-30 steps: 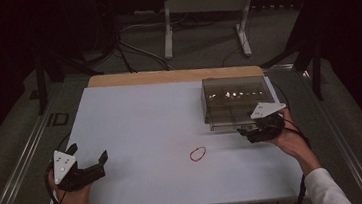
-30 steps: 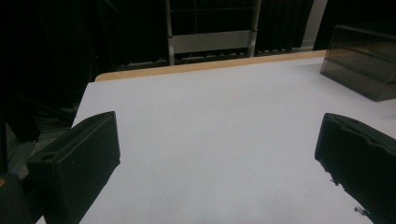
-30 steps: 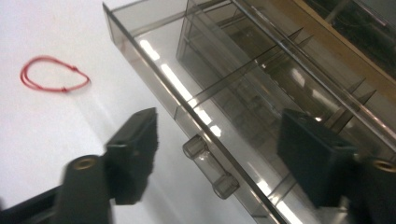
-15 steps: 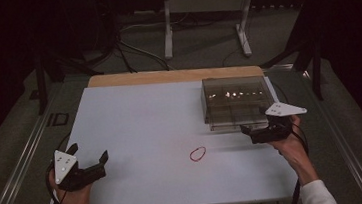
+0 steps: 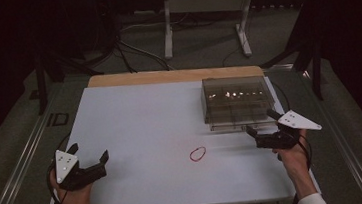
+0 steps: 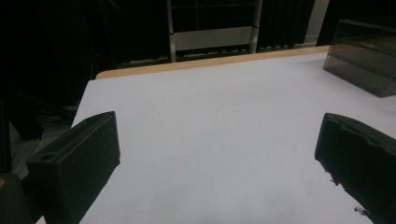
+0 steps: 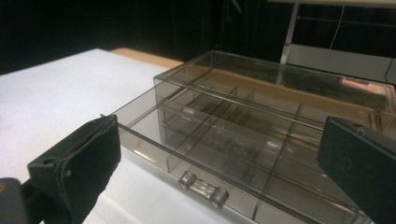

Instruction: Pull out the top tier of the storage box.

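Smoked-plastic drawer organizer (image 5: 236,101) at the table's (image 5: 135,121) far right; its bottom drawer (image 7: 196,154) is pulled out. Right gripper (image 5: 262,133) just in front of it, jaws just opened wide, nothing between them. Left gripper (image 5: 90,161) gapes empty at the near left. Red rubber band (image 5: 197,154) lies loose mid-table. Risk: light box slides when pushed; the band could slip from the pads.

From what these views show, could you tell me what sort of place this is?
Probably a lab or studio set up for recording handling tasks: a white table stands alone in a dark room, cables trail over the floor behind it, and a metal stand sits beyond. On the table are a clear drawer box and a red band.
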A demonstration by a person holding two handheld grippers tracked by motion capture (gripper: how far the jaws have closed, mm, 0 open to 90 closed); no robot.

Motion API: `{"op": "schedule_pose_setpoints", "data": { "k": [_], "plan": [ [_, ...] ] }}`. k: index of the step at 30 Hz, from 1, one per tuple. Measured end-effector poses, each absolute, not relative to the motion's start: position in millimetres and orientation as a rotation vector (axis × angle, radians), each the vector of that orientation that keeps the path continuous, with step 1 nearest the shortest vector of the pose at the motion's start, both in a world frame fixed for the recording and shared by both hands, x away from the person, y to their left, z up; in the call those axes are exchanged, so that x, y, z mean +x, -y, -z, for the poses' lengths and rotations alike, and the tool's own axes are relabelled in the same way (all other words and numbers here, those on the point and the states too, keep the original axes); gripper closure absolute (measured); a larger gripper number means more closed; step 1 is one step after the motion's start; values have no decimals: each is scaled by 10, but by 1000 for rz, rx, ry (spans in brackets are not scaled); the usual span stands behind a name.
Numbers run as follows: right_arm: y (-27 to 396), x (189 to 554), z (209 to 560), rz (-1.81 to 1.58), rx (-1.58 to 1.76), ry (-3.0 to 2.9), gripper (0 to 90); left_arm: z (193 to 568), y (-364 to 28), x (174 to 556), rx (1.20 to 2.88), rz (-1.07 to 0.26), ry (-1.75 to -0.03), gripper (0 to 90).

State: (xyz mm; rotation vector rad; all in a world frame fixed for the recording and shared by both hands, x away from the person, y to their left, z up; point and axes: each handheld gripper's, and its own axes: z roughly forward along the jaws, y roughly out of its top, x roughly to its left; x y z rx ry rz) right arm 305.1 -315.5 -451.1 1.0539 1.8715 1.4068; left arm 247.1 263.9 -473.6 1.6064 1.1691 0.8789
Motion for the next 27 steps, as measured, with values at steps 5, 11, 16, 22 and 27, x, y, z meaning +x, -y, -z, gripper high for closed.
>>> {"op": "schedule_pose_setpoints", "data": {
  "k": [5,11,16,22,27],
  "plan": [
    [3182,2985,4545,-1423,1048,-1848,0,4740,-2619,2471,1617,-892,-1173,16],
    [3183,2935,4573,-1447,1034,-1819,0,4737,-2599,2447,1619,-908,-1169,16],
    [3173,2903,4626,-1457,1045,-1800,3,4738,-2576,2430,1590,-872,-1171,16],
    [3174,2864,4623,-1451,1050,-1799,2,4647,-2503,2444,1634,-864,-1133,16],
    [3163,2842,4593,-1468,1061,-1814,2,4511,-2414,2490,1668,-824,-1125,16]
  ]
}}
